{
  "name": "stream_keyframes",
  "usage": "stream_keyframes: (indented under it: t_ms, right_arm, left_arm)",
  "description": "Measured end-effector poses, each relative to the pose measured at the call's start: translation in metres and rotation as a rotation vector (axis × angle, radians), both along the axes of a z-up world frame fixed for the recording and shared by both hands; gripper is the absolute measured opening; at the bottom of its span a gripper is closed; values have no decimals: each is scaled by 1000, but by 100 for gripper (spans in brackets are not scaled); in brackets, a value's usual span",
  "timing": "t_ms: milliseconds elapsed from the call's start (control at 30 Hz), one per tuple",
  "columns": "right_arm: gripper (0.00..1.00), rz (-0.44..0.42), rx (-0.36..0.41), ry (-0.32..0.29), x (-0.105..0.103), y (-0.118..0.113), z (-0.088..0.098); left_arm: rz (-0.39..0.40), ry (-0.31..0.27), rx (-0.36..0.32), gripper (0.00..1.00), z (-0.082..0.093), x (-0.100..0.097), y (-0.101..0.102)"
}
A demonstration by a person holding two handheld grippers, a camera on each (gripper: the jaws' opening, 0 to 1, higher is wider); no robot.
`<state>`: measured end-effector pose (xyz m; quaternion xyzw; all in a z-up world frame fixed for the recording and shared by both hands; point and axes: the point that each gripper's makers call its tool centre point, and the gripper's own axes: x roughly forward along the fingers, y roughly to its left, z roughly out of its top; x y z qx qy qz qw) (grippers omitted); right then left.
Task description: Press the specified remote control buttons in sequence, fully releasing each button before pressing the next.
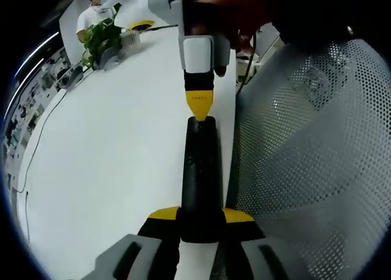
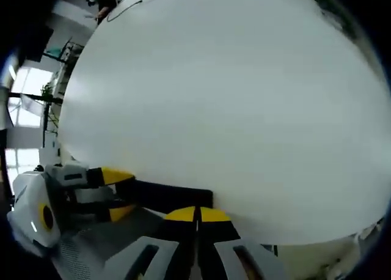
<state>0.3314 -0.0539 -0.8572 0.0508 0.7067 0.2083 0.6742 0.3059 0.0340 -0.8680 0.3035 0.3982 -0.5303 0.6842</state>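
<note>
A black remote control [image 1: 199, 170] lies lengthwise along the right edge of the white table [image 1: 110, 145]. My left gripper [image 1: 200, 216] is shut on its near end, a yellow-tipped jaw on each side. My right gripper [image 1: 199, 104] comes down from above, its yellow tips closed together and touching the remote's far end. In the right gripper view, my right gripper [image 2: 197, 214] is shut with its tips on the end of the remote [image 2: 168, 197]. The left gripper [image 2: 116, 194] clamps the remote from the left.
A grey mesh chair [image 1: 305, 158] stands close beside the table's right edge. A potted plant [image 1: 101, 38] and a seated person [image 1: 91, 17] are at the far end. A thin cable [image 1: 36, 145] runs along the table's left side. The table [image 2: 232, 96] spreads wide and bare.
</note>
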Motion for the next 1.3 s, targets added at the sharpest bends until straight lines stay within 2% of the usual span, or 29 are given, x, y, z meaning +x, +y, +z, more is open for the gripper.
stream_keyframes:
  t_ms: [167,1000,1300]
  right_arm:
    - [0,-13,42,17,-2,7,2]
    - [0,50,29,17,-3,10,-3]
    - [0,43,40,27,-2,9,-4]
  left_arm:
    - [4,-1,-7,25,0,0,0]
    - [2,4,-18,25,-1,0,0]
    - [-3,3,-15,25,-1,1,1]
